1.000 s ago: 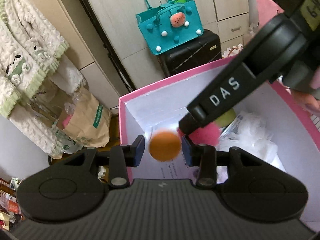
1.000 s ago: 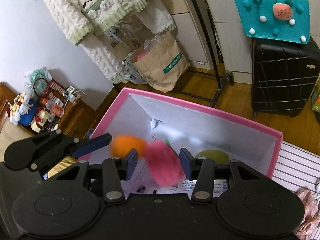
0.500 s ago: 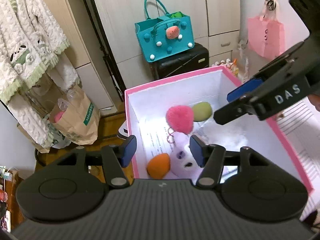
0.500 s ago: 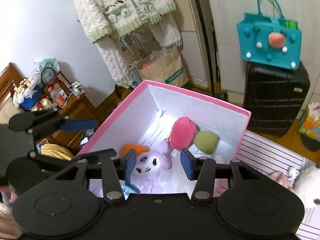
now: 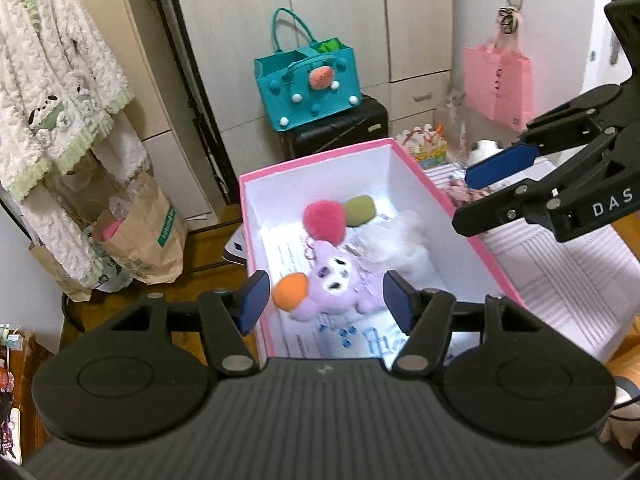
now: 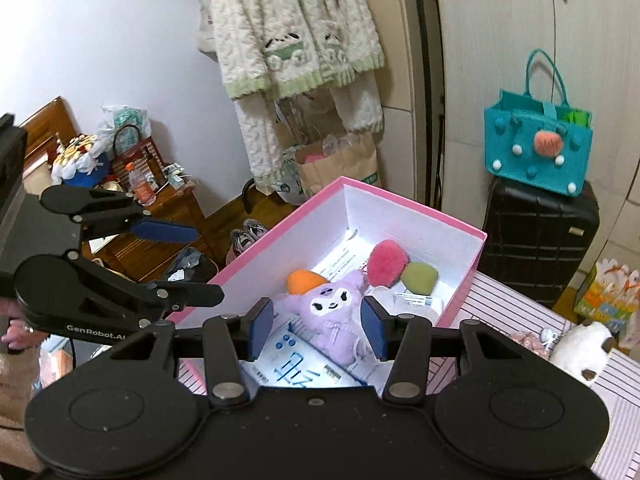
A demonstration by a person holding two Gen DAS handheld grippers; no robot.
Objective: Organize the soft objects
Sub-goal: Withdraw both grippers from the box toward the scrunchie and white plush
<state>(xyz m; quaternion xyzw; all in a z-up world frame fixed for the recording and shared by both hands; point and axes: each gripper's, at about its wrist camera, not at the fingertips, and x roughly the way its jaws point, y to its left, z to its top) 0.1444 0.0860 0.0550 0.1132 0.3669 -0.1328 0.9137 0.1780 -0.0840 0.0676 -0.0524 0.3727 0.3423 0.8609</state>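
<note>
A pink box (image 5: 316, 159) (image 6: 408, 206) with white inside holds an orange soft ball (image 5: 290, 290) (image 6: 305, 281), a pink fluffy ball (image 5: 323, 219) (image 6: 387, 263), a green ball (image 5: 359, 211) (image 6: 420, 276), a purple plush (image 5: 340, 286) (image 6: 332, 312) and white soft stuff (image 5: 396, 236). My left gripper (image 5: 326, 306) is open and empty, raised above the box's near end. My right gripper (image 6: 317, 326) is open and empty, also above the box; it shows at the right of the left wrist view (image 5: 476, 196).
A white plush (image 6: 582, 350) and a pinkish cloth (image 6: 524, 340) lie on the striped sheet (image 6: 520, 308) to the right of the box. A teal bag (image 5: 308, 80) sits on a black suitcase (image 5: 340, 130). A paper bag (image 5: 148, 232) and hanging pyjamas (image 5: 52, 92) are to the left.
Both grippers let go of their balls; the orange and pink balls dropped into the box. Both grippers then rose and pulled back from the box, jaws open.
</note>
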